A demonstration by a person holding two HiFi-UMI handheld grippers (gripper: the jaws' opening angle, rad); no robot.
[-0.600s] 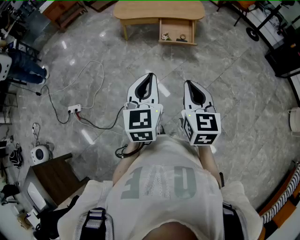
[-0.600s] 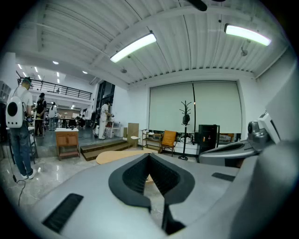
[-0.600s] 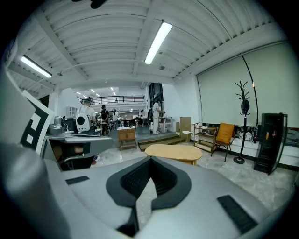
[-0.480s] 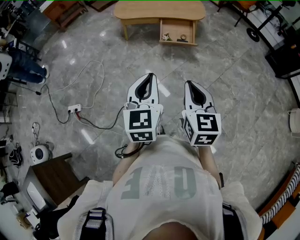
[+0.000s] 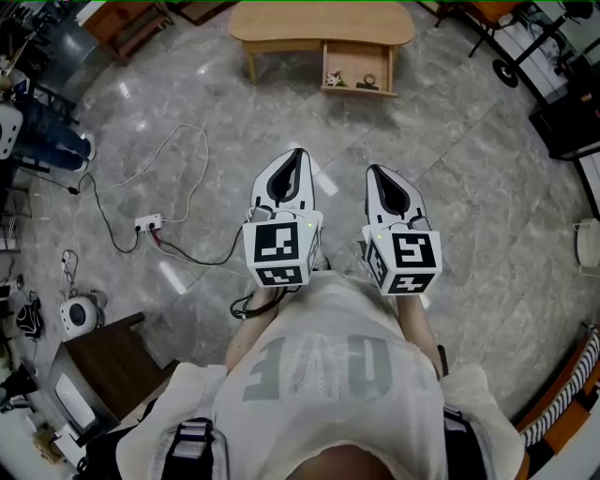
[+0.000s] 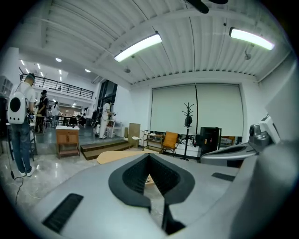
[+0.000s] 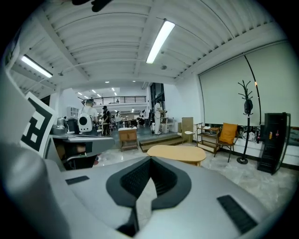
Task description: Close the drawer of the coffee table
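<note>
Pale oval wooden coffee table (image 5: 281, 21) at the far side of the grey marble floor (image 5: 450, 187); its open wooden drawer (image 5: 356, 58) juts toward the person, with small items inside. White left gripper (image 5: 297, 153) and white right gripper (image 5: 375, 171) are side by side, jaws pressed together on nothing, well apart from the drawer.

Coffee table (image 5: 323, 21): light wood, oblong tabletop with rounded ends, standing on the grey stone-pattern floor (image 5: 450, 169) at the far end of the head view. One leg (image 5: 251, 64) shows at its left. Drawer (image 5: 356, 56): same light wood, under the right half, pulled well out toward the person, open. Inside, near the front wall, a small pale object (image 5: 335, 79) at left and a dark ring-shaped item (image 5: 368, 81) at right.
</note>
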